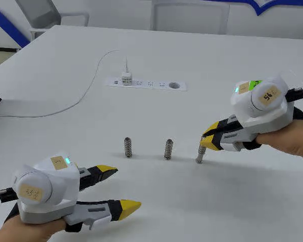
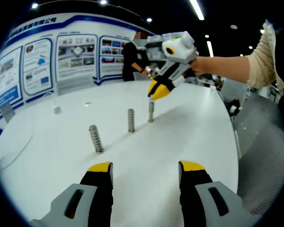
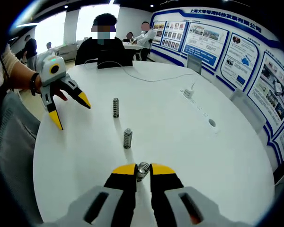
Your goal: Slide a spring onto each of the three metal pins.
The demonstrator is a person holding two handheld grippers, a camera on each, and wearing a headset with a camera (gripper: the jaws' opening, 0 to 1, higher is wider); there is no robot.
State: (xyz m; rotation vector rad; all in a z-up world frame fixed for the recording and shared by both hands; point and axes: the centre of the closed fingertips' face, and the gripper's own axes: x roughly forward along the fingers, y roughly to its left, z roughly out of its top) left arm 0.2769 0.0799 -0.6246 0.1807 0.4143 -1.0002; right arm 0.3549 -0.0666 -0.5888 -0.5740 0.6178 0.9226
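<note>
My right gripper: jaws nearly closed, pinching the top of the right spring, which stands upright on its pin on the white surface. The middle spring and left spring stand upright in the same row, apart from each other. My left gripper: jaws wide open, holding nothing, over the surface, well apart from the row.

Broad white table with a rounded edge, power strip lying toward its far edge, white cable trailing off to the left edge. Chair backs beyond the far edge. White walls hung with blue-trimmed display panels. Dark ceiling with strip lights. Bright windows. Grey mesh chair beside the table's edge.
</note>
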